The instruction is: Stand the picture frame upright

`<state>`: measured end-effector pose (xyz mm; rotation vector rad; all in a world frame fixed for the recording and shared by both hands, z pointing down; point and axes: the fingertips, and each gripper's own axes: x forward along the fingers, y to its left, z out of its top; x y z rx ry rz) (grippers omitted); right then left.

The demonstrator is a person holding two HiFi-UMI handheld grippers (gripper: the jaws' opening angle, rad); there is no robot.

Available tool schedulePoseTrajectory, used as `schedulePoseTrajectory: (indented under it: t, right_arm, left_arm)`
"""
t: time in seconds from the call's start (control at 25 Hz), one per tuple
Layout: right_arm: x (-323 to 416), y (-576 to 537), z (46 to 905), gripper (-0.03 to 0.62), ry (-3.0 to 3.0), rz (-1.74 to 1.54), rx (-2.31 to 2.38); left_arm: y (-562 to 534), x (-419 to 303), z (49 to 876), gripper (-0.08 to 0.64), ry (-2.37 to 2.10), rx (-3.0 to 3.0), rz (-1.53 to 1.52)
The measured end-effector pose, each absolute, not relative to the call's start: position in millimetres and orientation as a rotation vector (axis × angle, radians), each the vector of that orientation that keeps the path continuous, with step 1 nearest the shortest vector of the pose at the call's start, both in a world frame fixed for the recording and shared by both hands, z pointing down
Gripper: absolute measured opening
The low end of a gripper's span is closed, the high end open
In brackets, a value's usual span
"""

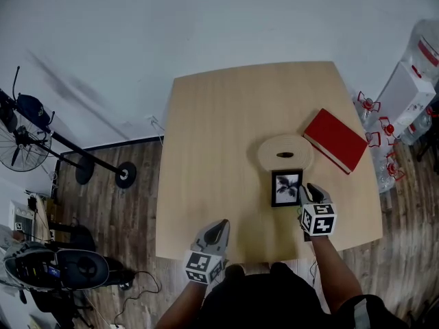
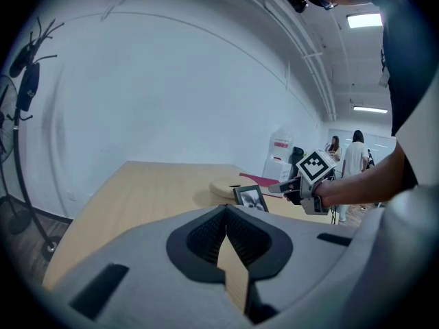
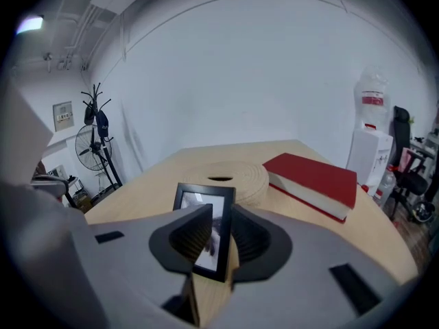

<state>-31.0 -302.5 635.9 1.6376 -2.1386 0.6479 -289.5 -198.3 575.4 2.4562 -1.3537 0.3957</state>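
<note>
- The picture frame (image 1: 287, 188) looks already upright, so I judge that the step in hand is the release. Do it gently.
- Your right hand-held gripper (image 3: 221, 211) has its jaws apart around the right border of the frame. I see no pad pressing on the frame.
- Open the jaws a little wider before you pull away, so that neither pad drags on the border.
- Then draw the right hand-held gripper straight back toward you, along the line of its jaws. A sideways move could turn the frame or tip it over.
- Your left hand-held gripper (image 2: 224, 211) has its jaws together with nothing in them, at the near edge of the surface (image 1: 219, 149), well apart from the frame. Have it ready in case the frame starts to fall.
- The frame stands on the near right part of the surface, just on the near side of a round wooden block (image 1: 285, 155). I cannot tell whether it leans on that block.
- A red book (image 1: 336, 140) lies farther to the right, clear of the frame.
- The frame is small, with a black border, and it stands on a short edge. It leans back a little, with its face toward you.
- Its picture is black and white, a dark leafy shape on a pale ground.
</note>
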Motion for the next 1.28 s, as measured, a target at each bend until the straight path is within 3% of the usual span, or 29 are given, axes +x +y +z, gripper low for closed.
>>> schedulePoseTrajectory:
  t: [0.68, 1.28]
  right_arm:
    - [-49.2, -249.7, 527.8, 0.012, -2.258, 0.304, 1.571]
    - [-61.1, -230.6, 497.0, 0.009, -2.266, 0.174, 1.564]
  left_arm:
    - [-209.2, -261.7, 554.1, -0.005, -1.241, 2.575, 0.327]
    - [-210.8, -252.6, 540.9, -0.005, -1.193, 2.609, 0.315]
